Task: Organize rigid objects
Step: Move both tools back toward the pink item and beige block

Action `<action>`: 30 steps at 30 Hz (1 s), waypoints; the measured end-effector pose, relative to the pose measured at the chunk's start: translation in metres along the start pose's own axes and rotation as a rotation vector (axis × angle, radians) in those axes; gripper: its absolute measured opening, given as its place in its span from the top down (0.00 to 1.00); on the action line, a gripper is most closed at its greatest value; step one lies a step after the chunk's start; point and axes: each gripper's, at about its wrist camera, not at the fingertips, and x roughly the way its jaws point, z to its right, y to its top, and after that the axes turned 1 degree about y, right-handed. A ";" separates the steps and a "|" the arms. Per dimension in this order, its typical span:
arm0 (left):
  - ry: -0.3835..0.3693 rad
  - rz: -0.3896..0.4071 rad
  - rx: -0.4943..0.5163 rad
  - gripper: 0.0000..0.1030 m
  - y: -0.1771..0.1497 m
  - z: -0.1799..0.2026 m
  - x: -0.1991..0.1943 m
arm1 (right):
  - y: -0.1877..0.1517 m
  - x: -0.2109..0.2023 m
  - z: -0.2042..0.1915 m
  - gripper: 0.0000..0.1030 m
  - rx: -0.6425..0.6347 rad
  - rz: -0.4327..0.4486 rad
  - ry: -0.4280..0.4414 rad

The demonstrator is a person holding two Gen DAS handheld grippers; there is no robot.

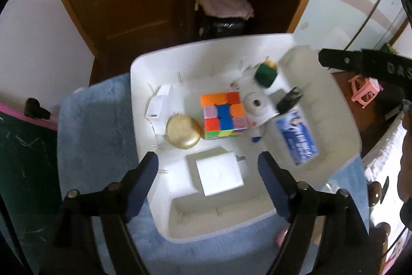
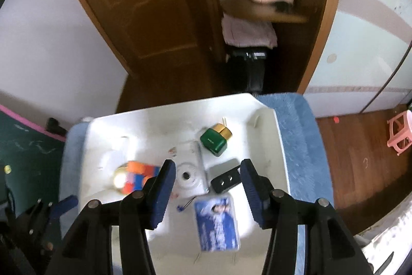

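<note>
Both the left gripper (image 1: 208, 172) and right gripper (image 2: 204, 187) gape wide, empty, above the white tray (image 1: 159, 63). The blue card box (image 2: 217, 223) lies lengthwise toward the frame's bottom.

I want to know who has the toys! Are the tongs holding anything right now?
No. Both the left tongs and the right tongs are open and hold nothing; the things lie loose in the white tray.

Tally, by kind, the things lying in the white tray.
Puzzle cube: 1
Gold round tin: 1
White boxes: 2
White camera: 1
Green bottle: 1
Black device: 1
Blue packet: 1
Total: 8
</note>
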 end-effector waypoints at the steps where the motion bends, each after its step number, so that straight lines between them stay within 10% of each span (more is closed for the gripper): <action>1: -0.003 0.014 0.008 0.19 -0.003 0.002 -0.011 | -0.004 -0.013 -0.001 0.49 0.000 0.014 0.011; 15: -0.056 0.114 0.096 0.16 -0.054 0.019 -0.103 | -0.093 -0.170 0.010 0.41 0.023 0.193 -0.018; 30: -0.038 0.100 0.205 0.16 -0.137 0.073 -0.127 | -0.201 -0.182 0.043 0.41 0.105 0.125 0.025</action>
